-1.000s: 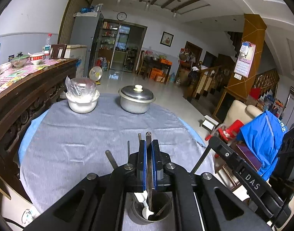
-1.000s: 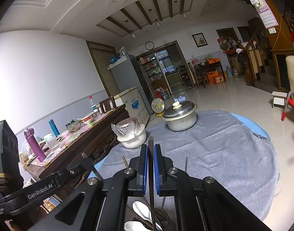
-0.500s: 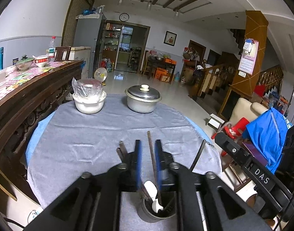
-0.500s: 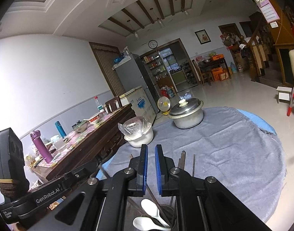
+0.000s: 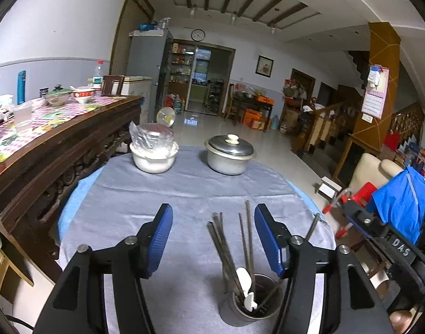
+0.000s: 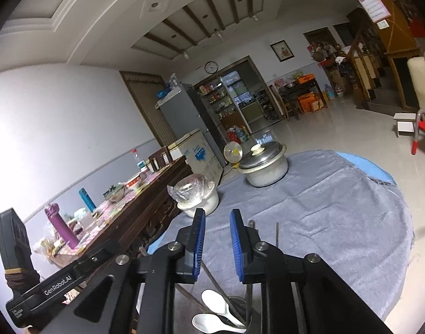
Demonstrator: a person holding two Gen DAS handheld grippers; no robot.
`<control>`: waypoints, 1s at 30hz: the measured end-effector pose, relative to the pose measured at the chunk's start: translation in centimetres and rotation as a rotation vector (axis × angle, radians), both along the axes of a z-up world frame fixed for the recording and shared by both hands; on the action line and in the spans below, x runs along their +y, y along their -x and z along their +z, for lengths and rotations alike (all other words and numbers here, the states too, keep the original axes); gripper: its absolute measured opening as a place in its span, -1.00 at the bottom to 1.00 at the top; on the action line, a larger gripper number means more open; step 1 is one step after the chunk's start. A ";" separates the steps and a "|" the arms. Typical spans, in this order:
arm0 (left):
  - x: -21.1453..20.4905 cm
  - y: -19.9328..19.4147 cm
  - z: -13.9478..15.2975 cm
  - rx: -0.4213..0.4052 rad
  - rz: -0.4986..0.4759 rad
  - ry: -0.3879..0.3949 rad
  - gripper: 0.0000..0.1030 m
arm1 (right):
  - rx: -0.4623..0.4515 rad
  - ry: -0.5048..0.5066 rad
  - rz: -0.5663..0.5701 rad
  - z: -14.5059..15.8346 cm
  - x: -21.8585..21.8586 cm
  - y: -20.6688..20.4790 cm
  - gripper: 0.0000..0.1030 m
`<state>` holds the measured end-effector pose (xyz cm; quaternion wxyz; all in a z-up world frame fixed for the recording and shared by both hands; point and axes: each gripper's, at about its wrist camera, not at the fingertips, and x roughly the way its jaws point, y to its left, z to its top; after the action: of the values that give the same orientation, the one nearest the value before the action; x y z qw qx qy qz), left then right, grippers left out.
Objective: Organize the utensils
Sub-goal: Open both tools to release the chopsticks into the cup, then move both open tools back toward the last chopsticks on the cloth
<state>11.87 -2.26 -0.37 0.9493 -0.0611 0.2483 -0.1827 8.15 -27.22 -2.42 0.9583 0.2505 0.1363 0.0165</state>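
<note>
Close beneath our two grippers stands the metal cup (image 5: 251, 303), on the grey cloth (image 5: 184, 194) of the round table, with the chopsticks (image 5: 226, 247) and two white spoons (image 6: 216, 310) standing in it. Our left gripper (image 5: 214, 239) has just been opening, and its blue pads (image 5: 163, 239) now stand wide apart, released; the chopstick tops rise in the gap between them, nearer the right-hand pad, and we see no pad pressing on any of them. Our right gripper (image 6: 217, 243) has also just been opening, though only a little: its blue pads (image 6: 236, 246) stand a narrow gap apart with nothing clamped between them. The chopsticks lean up under and behind its fingers, and whether any of them touches a finger we cannot tell. In the left wrist view the right gripper's black body shows at the right edge.

Farther across the cloth, well apart from the cup, sit a white bowl (image 5: 154, 157) covered in clear plastic and, to its right, a lidded metal pot (image 5: 229, 154). Along the left runs a dark wooden sideboard (image 5: 59, 144) bearing bottles and bowls. Beyond the table the tiled floor leads to a fridge (image 5: 149, 64) and an open doorway.
</note>
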 end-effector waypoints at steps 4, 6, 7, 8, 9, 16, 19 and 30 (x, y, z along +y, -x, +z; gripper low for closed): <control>1.2 -0.4 0.0 -0.010 0.043 -0.004 0.27 | -0.006 -0.014 -0.040 0.1 -1.1 0.4 -0.60; 1.9 -0.7 -0.1 -0.009 0.069 -0.008 0.28 | -0.001 -0.027 -0.057 0.0 -1.8 0.5 -0.60; 2.2 -0.8 -0.2 -0.006 0.080 -0.009 0.29 | 0.003 -0.038 -0.061 -0.1 -2.1 0.4 -0.60; 2.4 -1.0 -0.3 -0.003 0.091 -0.011 0.29 | 0.008 -0.051 -0.066 -0.2 -2.5 0.4 -0.60; 2.8 -1.1 -0.4 0.000 0.104 -0.013 0.29 | 0.014 -0.065 -0.073 -0.4 -2.8 0.4 -0.60; 4.7 -2.5 -1.8 0.033 0.206 -0.066 0.34 | 0.055 -0.090 -0.109 -1.3 -4.3 0.2 -0.60; 5.5 -3.3 -2.8 0.070 0.233 -0.077 0.35 | 0.083 -0.101 -0.121 -2.0 -4.8 -0.1 -0.58; 5.8 -6.0 -7.4 0.235 0.263 -0.152 0.37 | 0.168 -0.148 -0.147 -4.6 -6.2 -1.1 -0.37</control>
<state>17.88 3.55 -7.80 0.9313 -0.0421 0.3606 -0.0295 9.25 -33.45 -7.06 0.9211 0.3304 0.1958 -0.0645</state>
